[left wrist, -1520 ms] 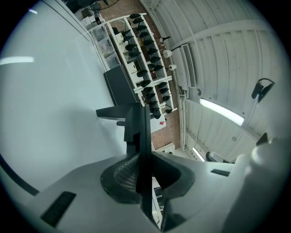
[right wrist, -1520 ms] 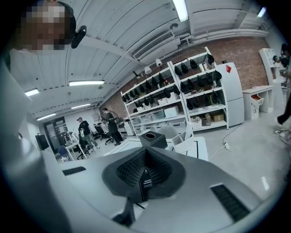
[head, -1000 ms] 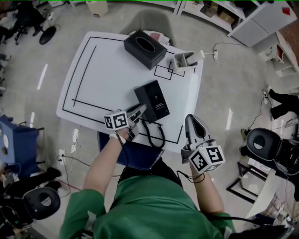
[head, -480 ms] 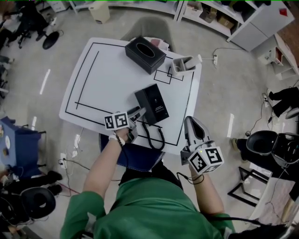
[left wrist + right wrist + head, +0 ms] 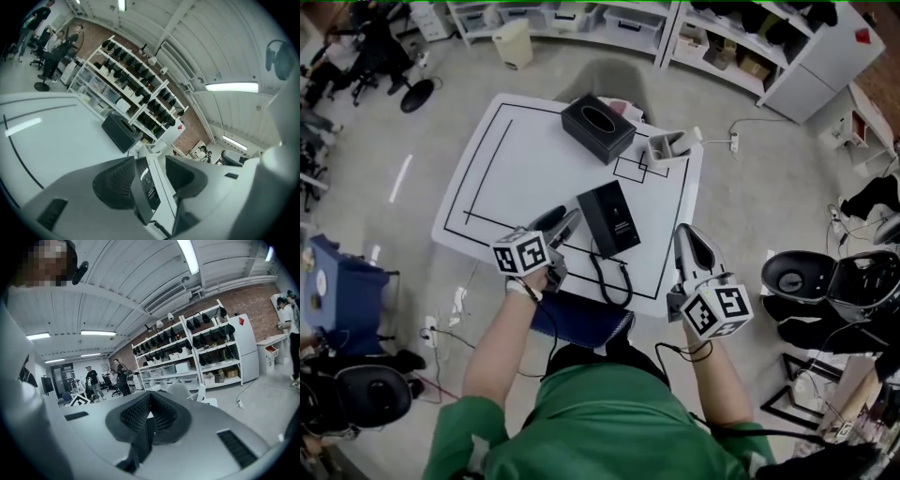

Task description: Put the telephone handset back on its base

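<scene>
White print on the base [image 5: 619, 216] is too small to read; each gripper cube bears black-and-white square markers (patterns, no letters). The handset [image 5: 593, 223] lies on the base along its left side, at the picture's centre on the table [image 5: 516, 178]. The left gripper [image 5: 558, 221] hangs just left of the handset and clear of it; its jaws have just been opening and stand spread, nothing between the pads, though the left gripper view shows the phone beyond the gap. The right gripper [image 5: 686, 240] is lower right of the base, well apart, jaws pressed together on nothing. One handset, one base, one cord [image 5: 614, 279], one tissue box [image 5: 598, 127], one grey holder [image 5: 666, 147], two grippers.
</scene>
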`<state>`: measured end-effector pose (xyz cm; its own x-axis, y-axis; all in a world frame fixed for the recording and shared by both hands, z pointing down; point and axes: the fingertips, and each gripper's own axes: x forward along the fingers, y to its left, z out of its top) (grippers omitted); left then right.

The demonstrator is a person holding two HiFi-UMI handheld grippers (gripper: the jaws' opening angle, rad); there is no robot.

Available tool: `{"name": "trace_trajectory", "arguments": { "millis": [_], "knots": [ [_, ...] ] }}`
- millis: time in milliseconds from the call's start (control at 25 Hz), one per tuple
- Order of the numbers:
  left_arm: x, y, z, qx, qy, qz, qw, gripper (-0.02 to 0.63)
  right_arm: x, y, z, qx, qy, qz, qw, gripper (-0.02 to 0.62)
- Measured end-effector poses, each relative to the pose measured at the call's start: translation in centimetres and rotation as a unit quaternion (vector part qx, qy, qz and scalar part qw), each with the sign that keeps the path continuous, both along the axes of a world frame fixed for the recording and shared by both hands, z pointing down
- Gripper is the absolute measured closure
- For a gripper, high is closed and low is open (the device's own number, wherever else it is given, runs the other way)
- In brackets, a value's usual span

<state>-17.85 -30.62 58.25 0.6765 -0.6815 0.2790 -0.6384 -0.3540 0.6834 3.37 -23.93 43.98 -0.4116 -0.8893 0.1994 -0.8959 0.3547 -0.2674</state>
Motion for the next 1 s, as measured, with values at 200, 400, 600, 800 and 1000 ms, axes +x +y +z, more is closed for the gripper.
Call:
{"name": "trace_trajectory", "arguments": {
  "millis": [200, 400, 600, 800, 1000],
  "knots": [
    [-1.0, 0.4, -8.5, 0.099, -0.036, -0.020, 0.9942, 0.387, -0.9, -0.5, -2.5, 0.029, 0.002, -0.010, 1.000, 0.572],
    [-1.5, 2.1, -15.8, 0.192, -0.099, -0.045, 0.9753, 0.506, -1.5, -0.4, -5.6, 0.062, 0.002, -0.017, 0.998, 0.572],
    [-1.3, 4.7, -20.2, 0.227, -0.094, -0.054, 0.9678, 0.537, -2.1, 0.6, -8.3, 0.084, 0.003, -0.025, 0.996, 0.572],
    [-0.8, 6.5, -23.9, 0.273, -0.109, -0.057, 0.9542, 0.545, -2.3, 1.3, -10.3, 0.106, 0.006, -0.031, 0.994, 0.572],
    [0.3, 8.5, -25.5, 0.296, -0.139, -0.055, 0.9435, 0.545, -2.5, 2.7, -11.2, 0.117, 0.018, -0.045, 0.992, 0.572]
  ]
}}
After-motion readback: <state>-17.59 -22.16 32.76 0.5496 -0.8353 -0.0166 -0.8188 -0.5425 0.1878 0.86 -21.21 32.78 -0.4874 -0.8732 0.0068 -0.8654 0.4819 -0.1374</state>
